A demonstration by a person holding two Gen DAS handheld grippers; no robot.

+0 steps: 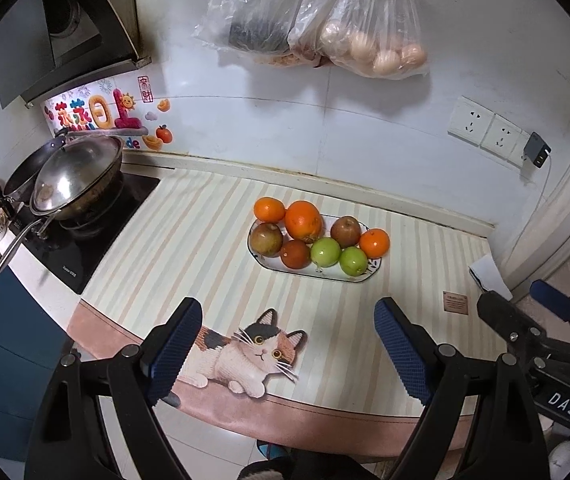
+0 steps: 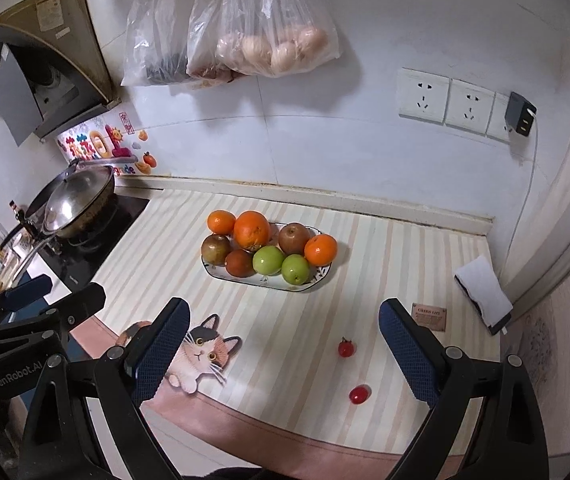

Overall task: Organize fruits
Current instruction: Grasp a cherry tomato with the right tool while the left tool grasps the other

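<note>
Left tool (image 1: 287,346) and right tool (image 2: 285,348) angle downward, jaws wide apart, empty

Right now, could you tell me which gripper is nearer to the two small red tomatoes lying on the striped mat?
Right. The tomatoes lie just ahead of the right gripper, between its open fingers in its view. The left gripper hovers further left, near the cat picture.

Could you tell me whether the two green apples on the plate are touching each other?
Touching: in the right wrist view the left green apple presses against the right one, no gap.
</note>
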